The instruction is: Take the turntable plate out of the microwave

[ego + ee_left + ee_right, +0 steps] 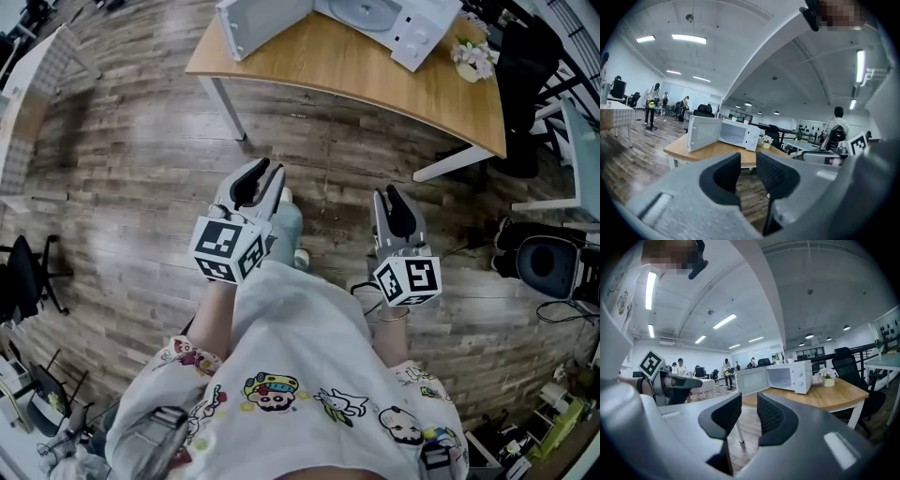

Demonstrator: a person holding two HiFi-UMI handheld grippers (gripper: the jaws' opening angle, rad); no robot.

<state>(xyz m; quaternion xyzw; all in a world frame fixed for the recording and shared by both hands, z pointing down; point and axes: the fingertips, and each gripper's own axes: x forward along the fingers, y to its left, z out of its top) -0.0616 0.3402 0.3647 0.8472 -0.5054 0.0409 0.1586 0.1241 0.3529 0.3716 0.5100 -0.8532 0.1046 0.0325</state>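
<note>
microwave [418,28] stands door-open on the table [356,73], well ahead
left gripper [269,172] and right gripper [385,191] — jaws a little apart, nothing between them

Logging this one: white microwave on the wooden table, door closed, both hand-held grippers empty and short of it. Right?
No: the door stands open, as the left gripper view shows. The rest holds: the microwave is on the wooden table, and the left hand-held gripper and right hand-held gripper are empty, short of it.
</note>
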